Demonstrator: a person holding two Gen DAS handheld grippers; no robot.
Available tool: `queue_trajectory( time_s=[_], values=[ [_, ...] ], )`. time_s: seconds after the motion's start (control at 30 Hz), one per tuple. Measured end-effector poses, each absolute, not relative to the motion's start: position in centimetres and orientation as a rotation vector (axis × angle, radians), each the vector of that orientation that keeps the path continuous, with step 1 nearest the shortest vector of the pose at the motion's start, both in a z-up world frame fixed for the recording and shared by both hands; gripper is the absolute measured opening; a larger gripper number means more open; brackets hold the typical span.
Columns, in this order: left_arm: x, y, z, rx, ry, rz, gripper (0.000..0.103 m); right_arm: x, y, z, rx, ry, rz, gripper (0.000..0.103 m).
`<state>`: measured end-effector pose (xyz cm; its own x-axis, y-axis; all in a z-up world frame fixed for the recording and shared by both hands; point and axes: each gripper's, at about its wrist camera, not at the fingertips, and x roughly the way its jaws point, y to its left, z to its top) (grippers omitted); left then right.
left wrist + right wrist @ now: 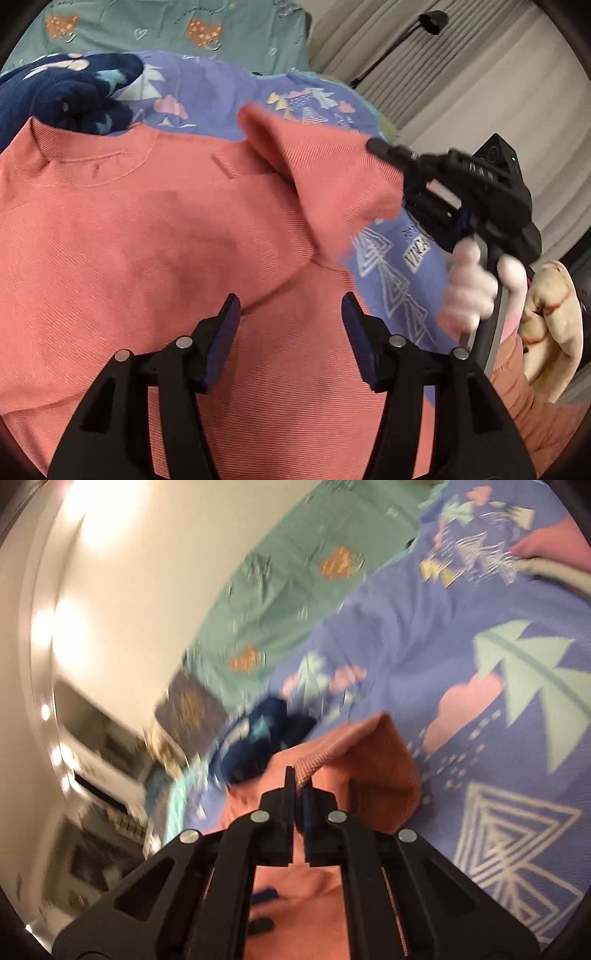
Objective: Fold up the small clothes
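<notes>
A navy fleece garment [70, 88] is bunched at far left on the bed, beside the collar of a coral top [155, 229]. The coral top is spread flat on the purple patterned bedsheet [388, 266], filling most of the left wrist view.

Handling, as judged: the top is seen as light, soft and limp, with a ribbed knit that should not slip much; it will sag and drape wherever it is not supported. Hems, sleeve ends or side seams are the best places for a pinch, since a thin edge fits between closed pads.

The left gripper [291, 332] is held low over the middle of the top, its fingers [229, 332] spread wide with nothing between them; whether the pads touch the cloth cannot be told.

Further right, the sleeve [325, 177] is lifted off the sheet and folded inward. The right gripper [298, 788] is clenched on the sleeve edge, a thin fold of coral cloth pinched between nearly closed fingers. A teal heart-print sheet [280, 602] is seen behind.
</notes>
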<state>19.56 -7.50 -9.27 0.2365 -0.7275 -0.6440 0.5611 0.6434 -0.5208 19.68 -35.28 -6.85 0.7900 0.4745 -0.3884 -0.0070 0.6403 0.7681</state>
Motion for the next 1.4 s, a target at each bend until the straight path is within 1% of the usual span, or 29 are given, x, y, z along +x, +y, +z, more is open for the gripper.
queue_trajectory(
  time_s=[0.03,0.07,0.13,0.2,0.23,0.27,0.4,0.47,0.5,0.53,0.57,0.63,0.7,0.77,0.83,0.87,0.93,1.0,1.27,1.4],
  values=[
    [19.4,-7.8,-9.2,-0.194,0.991,-0.896,0.057,19.5,-36.2,-6.6,0.846,0.601,0.261,0.004],
    [19.4,-8.2,-9.3,-0.194,0.992,-0.901,0.057,19.5,-36.7,-6.7,0.837,0.606,0.237,0.007],
    [19.3,-9.1,-9.4,-0.194,0.998,-0.915,0.057,19.6,-37.5,-7.4,0.82,0.643,0.19,0.01],
    [19.2,-10.0,-9.6,-0.192,1.003,-0.93,0.057,19.7,-38.0,-9.0,0.821,0.721,0.191,0.022],
    [19.2,-10.4,-9.6,-0.192,1.005,-0.936,0.057,19.6,-38.2,-10.0,0.833,0.76,0.203,0.031],
    [19.2,-10.8,-9.7,-0.189,1.008,-0.944,0.057,19.5,-38.3,-10.7,0.842,0.781,0.221,0.035],
    [19.4,-11.8,-9.8,-0.18,1.018,-0.954,0.057,19.2,-38.0,-12.7,0.858,0.851,0.284,0.041],
    [19.4,-12.1,-9.8,-0.187,1.017,-0.958,0.057,19.0,-37.9,-13.4,0.882,0.867,0.311,0.042],
    [19.3,-12.2,-9.8,-0.188,1.016,-0.961,0.057,18.9,-37.8,-13.6,0.895,0.873,0.327,0.042],
    [19.3,-12.4,-9.8,-0.188,1.015,-0.962,0.057,19.0,-37.8,-13.9,0.904,0.874,0.335,0.032],
    [19.3,-12.5,-9.7,-0.188,1.014,-0.963,0.057,18.9,-37.7,-13.8,0.9,0.866,0.331,0.004],
    [19.4,-12.6,-9.6,-0.197,1.011,-0.966,0.057,18.7,-37.9,-12.9,0.896,0.828,0.333,0.003],
    [19.5,-12.7,-9.2,-0.222,1.002,-0.987,0.057,17.6,-38.8,-10.8,0.974,0.717,0.388,0.003],
    [19.5,-12.9,-8.4,-0.257,0.981,-1.02,0.058,17.1,-39.5,-9.1,1.03,0.65,0.432,0.003],
    [19.6,-13.2,-7.3,-0.312,0.948,-1.056,0.064,16.4,-39.6,-7.7,1.038,0.618,0.449,0.003],
    [19.7,-13.3,-7.0,-0.34,0.937,-1.07,0.065,16.0,-39.4,-7.3,1.038,0.616,0.463,0.003],
    [19.9,-13.7,-6.7,-0.407,0.936,-1.097,0.069,15.5,-39.1,-7.3,1.071,0.62,0.486,0.003],
    [20.2,-14.2,-7.2,-0.464,0.961,-1.111,0.07,15.0,-39.1,-7.7,1.133,0.618,0.512,0.003],
    [21.2,-13.9,-10.0,-0.743,1.018,-1.116,0.07,13.5,-40.1,-10.1,1.228,0.627,0.454,0.003],
    [20.8,-14.3,-10.9,-0.698,1.059,-1.05,0.07,12.9,-40.3,-11.2,1.227,0.653,0.399,0.004]
  ],
)
